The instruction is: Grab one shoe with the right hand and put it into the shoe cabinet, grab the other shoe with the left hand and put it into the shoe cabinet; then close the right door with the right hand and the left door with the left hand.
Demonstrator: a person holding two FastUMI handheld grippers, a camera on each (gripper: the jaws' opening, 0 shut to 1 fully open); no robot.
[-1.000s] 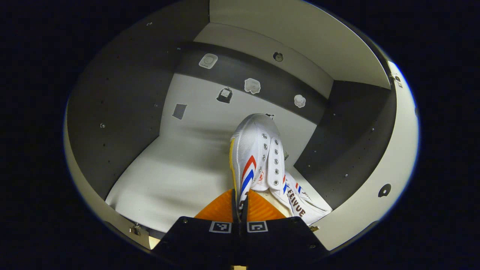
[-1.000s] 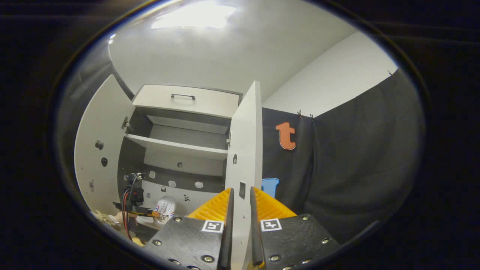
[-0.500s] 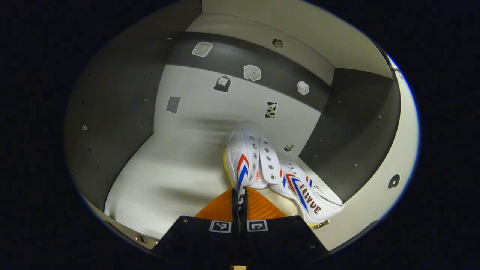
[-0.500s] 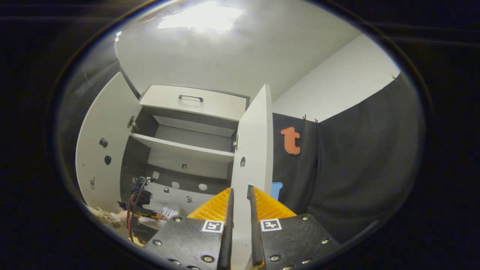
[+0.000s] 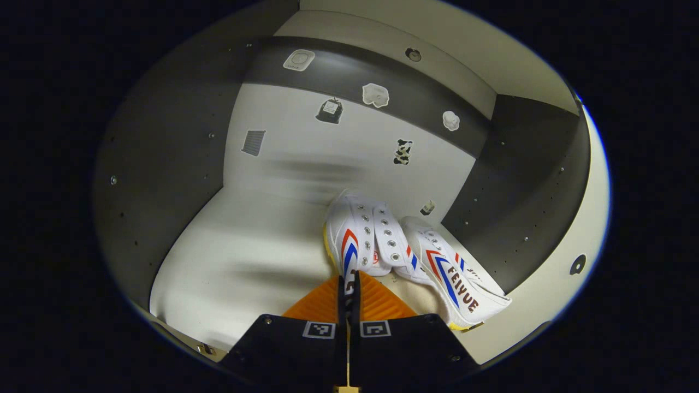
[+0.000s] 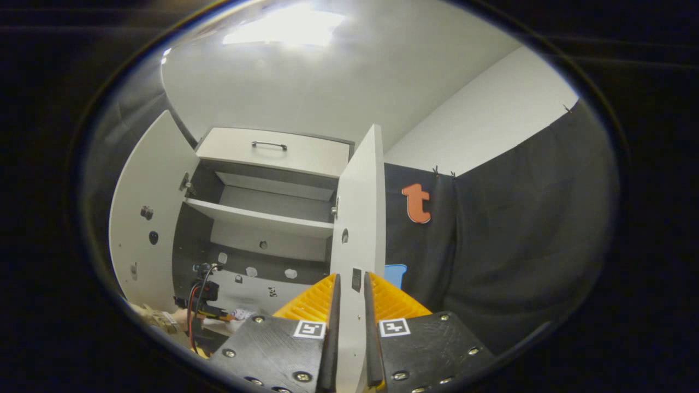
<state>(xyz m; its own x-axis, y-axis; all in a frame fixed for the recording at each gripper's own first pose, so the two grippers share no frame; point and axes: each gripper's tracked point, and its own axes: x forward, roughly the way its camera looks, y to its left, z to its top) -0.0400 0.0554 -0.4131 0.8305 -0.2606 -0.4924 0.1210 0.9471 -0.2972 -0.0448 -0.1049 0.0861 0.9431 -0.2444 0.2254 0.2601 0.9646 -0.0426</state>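
Observation:
In the left gripper view, my left gripper (image 5: pixel 349 285) is shut on the heel rim of a white shoe (image 5: pixel 357 237) with red and blue chevrons. That shoe points toe-first at the back wall, low over the cabinet's pale floor (image 5: pixel 246 256). The second shoe (image 5: pixel 456 270) lies just to its right, by the dark side wall. In the right gripper view, my right gripper (image 6: pixel 350 278) has its fingers on either side of the open right door (image 6: pixel 357 218), closed on its edge. Farther off at the lower left are the left gripper (image 6: pixel 199 297), a hand (image 6: pixel 158 319) and the held shoe (image 6: pixel 240 314).
The cabinet's left door (image 6: pixel 147 218) stands wide open. A shelf (image 6: pixel 262 215) crosses the cabinet above the lower compartment, and a drawer (image 6: pixel 273 150) with a handle sits on top. Small stickers (image 5: pixel 403 152) dot the back wall. Black cloth (image 6: pixel 508 245) hangs on the right.
My left gripper has brought its shoe down and deeper into the compartment, beside the second shoe. The right gripper stays on the door edge, swaying slightly.

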